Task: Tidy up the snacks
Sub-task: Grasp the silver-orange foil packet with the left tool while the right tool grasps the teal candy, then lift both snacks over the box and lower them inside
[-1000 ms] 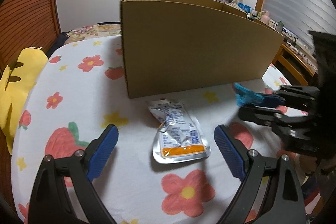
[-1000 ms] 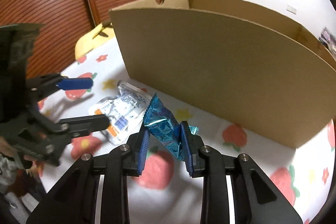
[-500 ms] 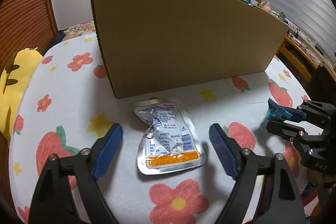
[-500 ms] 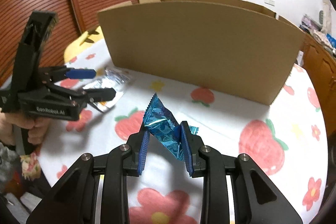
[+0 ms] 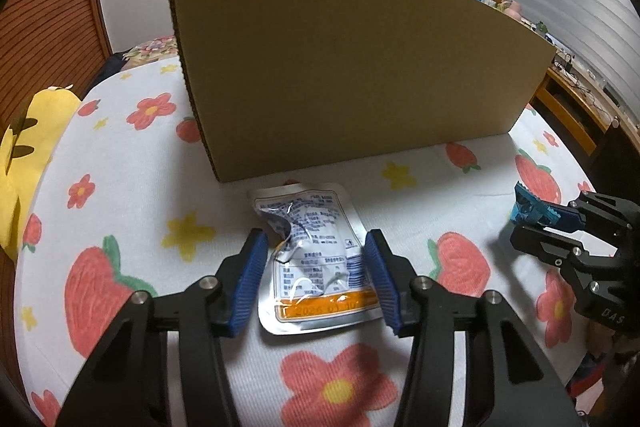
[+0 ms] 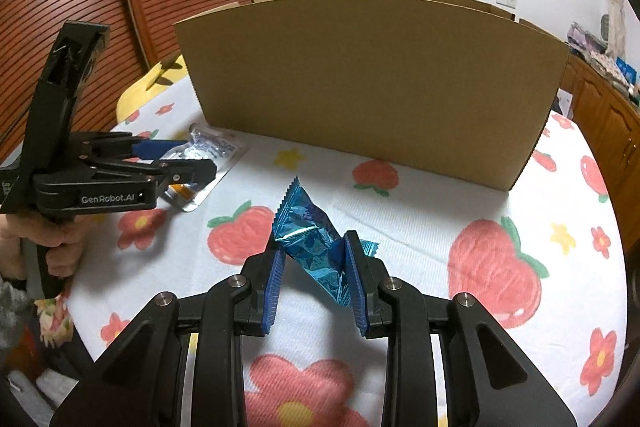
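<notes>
A silver snack pouch [image 5: 316, 259] with an orange strip lies flat on the flowered tablecloth in front of a tall cardboard box [image 5: 352, 67]. My left gripper [image 5: 316, 283] has its blue pads on either side of the pouch, touching or nearly touching its edges. In the right wrist view the left gripper [image 6: 176, 159] sits over the pouch [image 6: 208, 147]. My right gripper [image 6: 314, 291] is shut on a crinkled blue foil packet [image 6: 308, 239] and holds it above the table, right of the pouch; it also shows in the left wrist view [image 5: 532, 217].
The cardboard box [image 6: 372, 83] stands open-topped across the back of the table. A yellow cushion [image 5: 24, 155] lies off the table's left edge. A wooden shutter door [image 6: 100, 7] is behind at left, and cluttered shelves [image 5: 580, 79] at far right.
My left gripper's jaws have closed in from wide open to the pouch's sides, having moved forward over it. My right gripper has drawn back from the box, still holding the blue packet.
</notes>
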{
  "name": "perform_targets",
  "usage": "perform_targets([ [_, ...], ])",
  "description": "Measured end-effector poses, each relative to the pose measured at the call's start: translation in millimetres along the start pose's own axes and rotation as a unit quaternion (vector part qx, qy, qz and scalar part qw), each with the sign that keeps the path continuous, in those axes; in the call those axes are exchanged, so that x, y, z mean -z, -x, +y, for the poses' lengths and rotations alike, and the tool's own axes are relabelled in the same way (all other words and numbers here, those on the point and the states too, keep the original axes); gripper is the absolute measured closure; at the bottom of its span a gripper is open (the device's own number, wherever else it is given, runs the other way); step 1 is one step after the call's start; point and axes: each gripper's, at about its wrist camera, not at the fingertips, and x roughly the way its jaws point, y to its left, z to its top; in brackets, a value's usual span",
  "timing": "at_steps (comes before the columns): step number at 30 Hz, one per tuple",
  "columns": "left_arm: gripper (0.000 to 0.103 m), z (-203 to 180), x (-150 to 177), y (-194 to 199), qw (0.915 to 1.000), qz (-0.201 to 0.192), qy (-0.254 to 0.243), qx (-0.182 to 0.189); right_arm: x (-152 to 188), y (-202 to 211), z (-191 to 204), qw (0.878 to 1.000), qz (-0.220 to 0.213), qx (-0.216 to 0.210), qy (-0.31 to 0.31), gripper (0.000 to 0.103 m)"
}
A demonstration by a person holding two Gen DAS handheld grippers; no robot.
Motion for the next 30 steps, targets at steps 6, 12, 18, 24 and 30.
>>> perform_targets([
  [6,0.063,0.7,2.1,2.9,1.0,-0.004,0.001,0.006,0.5,-0.4,1.0,1.0,-0.001,0.0,0.003,0.075],
  [12,0.07,2.0,11.0,11.8,0.9995,-0.011,0.004,0.029,0.3,-0.5,2.3,1.0,-0.002,0.002,0.005,0.075],
  [18,0.073,-0.6,17.9,25.3,0.999,-0.024,0.01,0.035,1.0,-0.3,2.6,1.0,-0.005,0.003,0.005,0.075],
  [24,0.082,-4.2,16.6,34.5,0.9985,-0.04,0.009,0.037,1.3,-0.2,2.7,1.0,-0.007,0.004,0.005,0.075],
  [30,0.083,-6.0,16.5,35.5,0.9985,-0.043,0.004,0.033,1.5,0.0,3.1,1.0,-0.008,0.005,0.004,0.075],
])
